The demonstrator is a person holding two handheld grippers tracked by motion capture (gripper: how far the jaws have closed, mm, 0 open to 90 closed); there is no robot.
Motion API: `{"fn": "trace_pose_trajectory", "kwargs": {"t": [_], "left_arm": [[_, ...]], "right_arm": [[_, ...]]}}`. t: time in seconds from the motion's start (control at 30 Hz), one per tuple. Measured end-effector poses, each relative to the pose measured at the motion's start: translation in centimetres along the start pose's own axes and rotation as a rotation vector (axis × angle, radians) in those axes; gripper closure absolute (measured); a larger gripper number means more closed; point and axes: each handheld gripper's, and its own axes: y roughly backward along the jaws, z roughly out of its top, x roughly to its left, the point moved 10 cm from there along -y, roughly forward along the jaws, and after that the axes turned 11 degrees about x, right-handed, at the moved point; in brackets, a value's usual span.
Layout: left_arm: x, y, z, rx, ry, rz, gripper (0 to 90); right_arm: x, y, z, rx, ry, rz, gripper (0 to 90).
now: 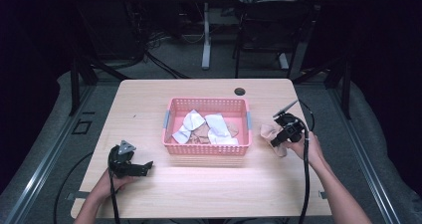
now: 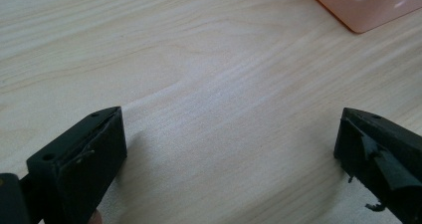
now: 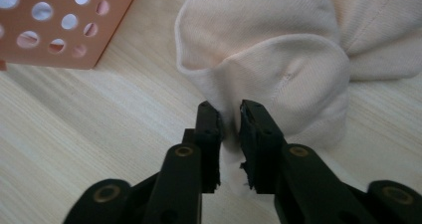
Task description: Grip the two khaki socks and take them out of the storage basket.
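Observation:
A pale pink cloth [image 3: 278, 50] lies bunched on the table just right of the pink basket [image 1: 207, 149]. My right gripper [image 3: 230, 115] is shut on a fold of that cloth, which is pinched between the jaws; in the high view the right gripper [image 1: 284, 130] sits over the pale pink cloth [image 1: 269, 131]. The basket holds white cloths [image 1: 215, 125] and tan cloths [image 1: 202, 132]. My left gripper [image 1: 145, 166] rests low at the front left of the table, jaws wide apart and nothing between them; the left gripper [image 2: 231, 139] shows bare wood in its gap.
The basket corner [image 2: 363, 5] lies ahead of the left gripper. A round cable hole [image 1: 240, 91] sits at the table's far edge. Cables trail from both grippers off the front. Desk legs and a chair stand beyond the table [image 1: 149, 104].

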Motion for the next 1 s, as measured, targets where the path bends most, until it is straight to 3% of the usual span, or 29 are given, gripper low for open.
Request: {"fn": "trace_pose_trajectory", "kwargs": {"t": [0.17,0.23,0.3,0.37,0.7,1.0], "left_arm": [[0.0,0.0,0.0,0.0,0.0,0.0,0.1],[0.0,0.0,0.0,0.001,0.002,-0.001,0.1],[0.0,0.0,0.0,0.0,0.0,0.0,0.1],[0.0,0.0,0.0,0.0,0.0,0.0,0.1],[0.0,0.0,0.0,0.0,0.0,0.0,0.1],[0.0,0.0,0.0,-0.002,0.003,-0.001,0.1]], "right_arm": [[0.6,1.1,-0.2,-0.051,-0.001,0.015,44.4],[0.7,1.5,-0.4,-0.051,0.012,0.021,39.8],[1.2,2.7,-0.7,-0.097,0.01,0.024,25.7],[1.5,3.5,-1.0,-0.121,0.013,0.027,19.9],[2.0,5.6,-3.7,-0.198,0.023,0.023,11.0],[1.0,4.4,-6.3,-0.183,-0.003,0.013,5.6]]}}
